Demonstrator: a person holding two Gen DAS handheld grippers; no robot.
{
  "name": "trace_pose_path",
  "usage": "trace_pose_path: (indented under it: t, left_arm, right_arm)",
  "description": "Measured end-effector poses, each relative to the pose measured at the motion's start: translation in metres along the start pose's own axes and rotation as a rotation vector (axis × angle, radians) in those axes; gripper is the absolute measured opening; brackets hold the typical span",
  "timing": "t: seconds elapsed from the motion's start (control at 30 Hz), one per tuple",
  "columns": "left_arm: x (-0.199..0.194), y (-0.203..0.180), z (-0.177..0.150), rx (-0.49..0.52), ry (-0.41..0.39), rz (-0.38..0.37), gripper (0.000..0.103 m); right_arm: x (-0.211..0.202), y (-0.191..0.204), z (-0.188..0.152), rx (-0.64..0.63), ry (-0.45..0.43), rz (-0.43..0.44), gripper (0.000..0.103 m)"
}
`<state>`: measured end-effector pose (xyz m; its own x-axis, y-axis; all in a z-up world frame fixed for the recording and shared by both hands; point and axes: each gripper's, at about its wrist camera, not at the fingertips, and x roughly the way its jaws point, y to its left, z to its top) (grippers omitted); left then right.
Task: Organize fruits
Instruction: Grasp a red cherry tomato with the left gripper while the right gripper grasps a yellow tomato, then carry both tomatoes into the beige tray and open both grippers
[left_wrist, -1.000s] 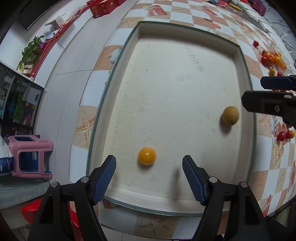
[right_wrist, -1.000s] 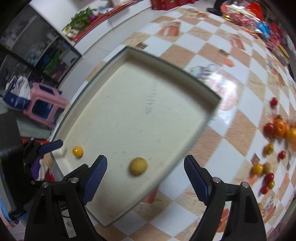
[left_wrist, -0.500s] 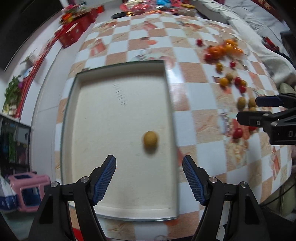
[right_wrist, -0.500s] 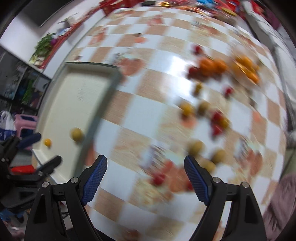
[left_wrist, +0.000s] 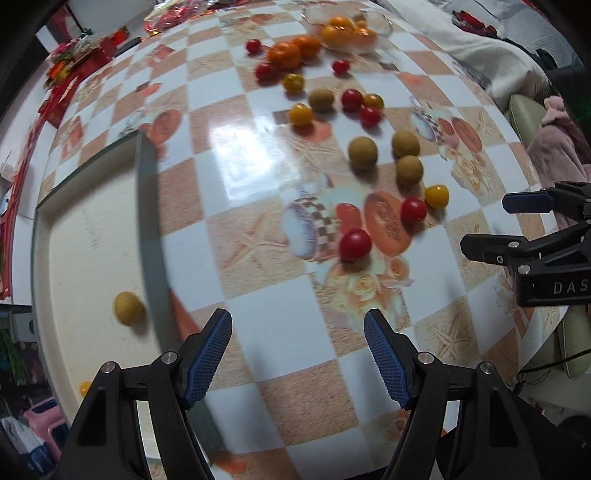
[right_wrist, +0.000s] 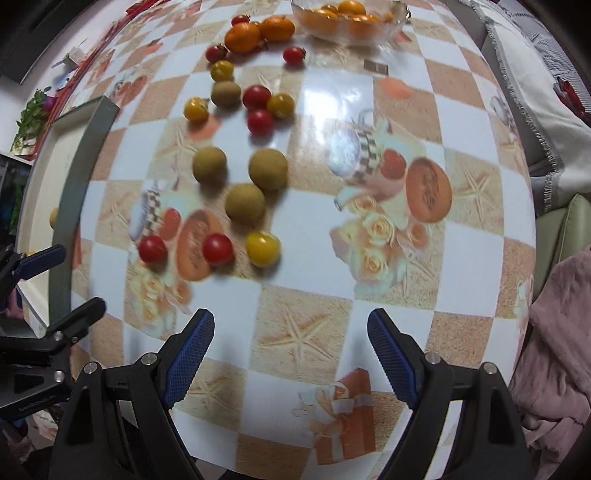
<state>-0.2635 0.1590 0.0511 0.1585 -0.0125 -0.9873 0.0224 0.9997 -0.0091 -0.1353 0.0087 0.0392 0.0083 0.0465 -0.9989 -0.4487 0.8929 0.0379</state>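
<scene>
Red and yellow cherry tomatoes, brown longans and oranges lie scattered on the checkered tablecloth. A cream tray (left_wrist: 88, 221) with a grey rim at the left holds one longan (left_wrist: 128, 308) and a small yellow tomato (left_wrist: 85, 386). My left gripper (left_wrist: 297, 360) is open and empty over the cloth beside the tray; a red tomato (left_wrist: 355, 244) lies ahead of it. My right gripper (right_wrist: 290, 360) is open and empty near the table's front; a yellow tomato (right_wrist: 263, 248), a red tomato (right_wrist: 218, 250) and a longan (right_wrist: 245, 204) lie ahead. The right gripper also shows in the left wrist view (left_wrist: 517, 225).
A glass bowl (right_wrist: 397, 20) of orange fruit stands at the far edge, with two oranges (right_wrist: 243, 37) beside it. Red boxes (left_wrist: 62, 70) sit at the far left. A pink blanket (right_wrist: 554, 332) and sofa cushions lie off the right edge.
Both grippers have swung right, away from the tray and toward the scattered fruit. The tray now sits at the left of both views. Both stay open.
</scene>
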Motion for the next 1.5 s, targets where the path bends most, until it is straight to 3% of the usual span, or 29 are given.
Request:
trace_pose_path:
  t: [0.07,0.27,0.43,0.6,0.77,0.83,0.93,1.07,1.13,1.5]
  left_arm:
    - [0.008,-0.007,0.003,0.003,0.008,-0.005,0.075]
    - [0.025,-0.013,0.017,0.0,0.012,0.009,0.075]
    - [0.031,-0.011,0.032,-0.004,0.003,0.009,0.075]
    - [0.036,-0.014,0.044,0.005,0.009,0.009,0.075]
    - [0.039,-0.021,0.051,0.005,0.013,0.014,0.074]
    - [0.039,-0.025,0.051,0.004,0.014,0.011,0.07]
    - [0.037,-0.033,0.052,0.006,0.016,0.011,0.064]
    - [0.034,-0.048,0.055,0.026,0.002,-0.005,0.035]
    - [0.033,-0.051,0.058,0.034,-0.002,-0.018,0.026]
    - [0.001,-0.012,0.064,-0.061,-0.031,-0.096,0.024]
  right_arm:
    - [0.005,-0.003,-0.003,-0.008,0.002,0.005,0.087]
    - [0.016,-0.004,-0.003,-0.034,-0.009,0.037,0.068]
    - [0.02,-0.002,0.008,-0.059,-0.033,0.06,0.063]
    - [0.02,0.003,0.019,-0.082,-0.053,0.068,0.046]
    - [0.019,0.006,0.024,-0.09,-0.054,0.071,0.039]
    - [0.02,0.005,0.025,-0.09,-0.056,0.067,0.037]
    - [0.022,0.005,0.035,-0.078,-0.051,0.072,0.023]
    - [0.021,0.002,0.034,-0.063,-0.048,0.084,0.024]
    - [0.019,-0.003,0.032,-0.048,-0.047,0.103,0.023]
    - [0.003,-0.025,0.017,0.02,-0.041,0.142,0.024]
